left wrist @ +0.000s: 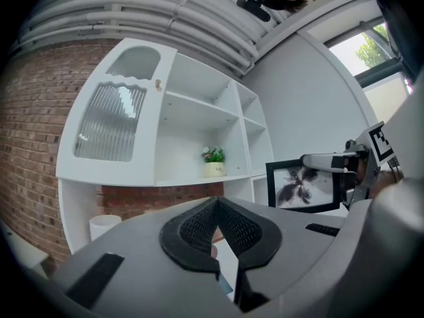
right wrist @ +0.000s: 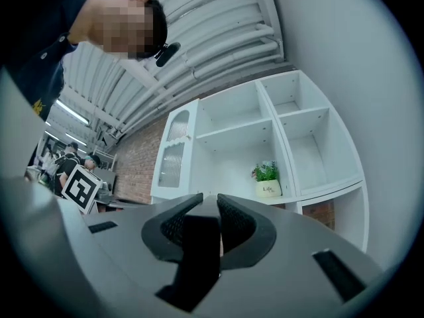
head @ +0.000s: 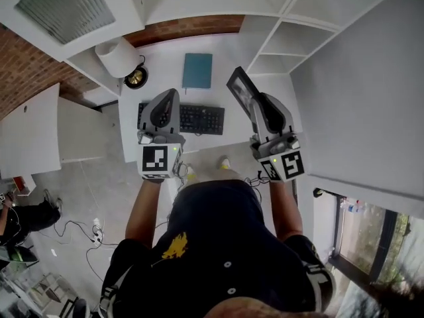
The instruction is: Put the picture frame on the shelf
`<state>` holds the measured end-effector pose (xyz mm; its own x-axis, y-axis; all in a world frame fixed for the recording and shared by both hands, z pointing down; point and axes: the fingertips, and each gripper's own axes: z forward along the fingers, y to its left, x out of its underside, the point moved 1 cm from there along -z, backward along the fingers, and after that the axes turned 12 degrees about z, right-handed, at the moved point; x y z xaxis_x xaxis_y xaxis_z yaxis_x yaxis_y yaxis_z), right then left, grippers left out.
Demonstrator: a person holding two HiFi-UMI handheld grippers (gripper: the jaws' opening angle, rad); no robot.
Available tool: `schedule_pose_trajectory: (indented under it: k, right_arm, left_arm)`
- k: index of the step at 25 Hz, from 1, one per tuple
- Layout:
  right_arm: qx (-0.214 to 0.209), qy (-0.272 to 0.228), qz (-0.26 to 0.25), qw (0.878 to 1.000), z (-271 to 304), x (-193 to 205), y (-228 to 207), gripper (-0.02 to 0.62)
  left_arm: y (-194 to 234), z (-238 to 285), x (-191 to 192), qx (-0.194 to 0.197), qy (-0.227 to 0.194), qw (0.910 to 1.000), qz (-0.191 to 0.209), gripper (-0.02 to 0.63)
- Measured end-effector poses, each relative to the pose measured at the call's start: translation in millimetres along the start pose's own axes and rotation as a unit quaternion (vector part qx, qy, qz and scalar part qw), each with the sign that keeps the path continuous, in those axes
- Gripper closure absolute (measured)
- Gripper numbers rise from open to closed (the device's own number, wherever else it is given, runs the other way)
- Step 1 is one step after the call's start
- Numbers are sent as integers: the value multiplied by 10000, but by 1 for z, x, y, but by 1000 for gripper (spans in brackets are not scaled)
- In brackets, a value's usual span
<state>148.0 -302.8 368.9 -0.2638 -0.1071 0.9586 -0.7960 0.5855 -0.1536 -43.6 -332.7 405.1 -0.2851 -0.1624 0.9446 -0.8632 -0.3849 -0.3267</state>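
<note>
**Step in hand:** carrying. The picture frame point(head: 240, 88) is off the surface point(head: 165, 65) and up in the air in front of the person. It is near the white shelf point(head: 285, 38) but not yet on it.

**Right claw** point(head: 255, 105): clamped on one edge of the picture frame. In the right gripper view the frame's dark edge fills the gap between the jaws.

**Left claw** point(head: 165, 99): jaws together with nothing between them, held just beside the right one above the keyboard point(head: 199, 119).

**Next move, as judged:**
- Bring the picture frame forward to an open compartment.
- Set its bottom edge flat on the board.
- Let go only once it stands or leans steadily.

The compartment with the potted plant point(left wrist: 213, 161) has free room beside the pot, and the compartments to its right look bare. A frame released while tilted would likely tip forward off the board.

**Surface:** a white top carrying three things.
- The black keyboard sits near the front.
- A teal notebook point(head: 197, 70) lies behind it.
- A lamp point(head: 119, 57) with a white shade stands at the back left corner.

**Room:**
- A brick wall point(head: 26, 65) runs behind the shelf.
- A cabinet door point(left wrist: 109, 121) with ribbed glass is at the shelf's left end.
- The floor point(head: 86, 191) is grey, with cables point(head: 93, 234) trailing across it.
- A window point(head: 371, 230) is low on the right.
</note>
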Motion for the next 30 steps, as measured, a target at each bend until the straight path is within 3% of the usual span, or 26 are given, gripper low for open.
schedule_pose_trajectory:
  k: [10, 21, 30]
  right_arm:
    - [-296, -13, 295, 9991, 23, -2, -50, 526]
    - [-267, -223, 345, 9988, 34, -3, -52, 526]
    - [-550, -195, 361, 9976, 57, -8, -56, 526]
  left_arm:
    - [-13, 28, 2, -331, 236, 9991, -108, 589]
    - [5, 34, 4, -251, 235, 9994, -6, 589]
    - [14, 39, 4, -270, 225, 9994, 25, 589]
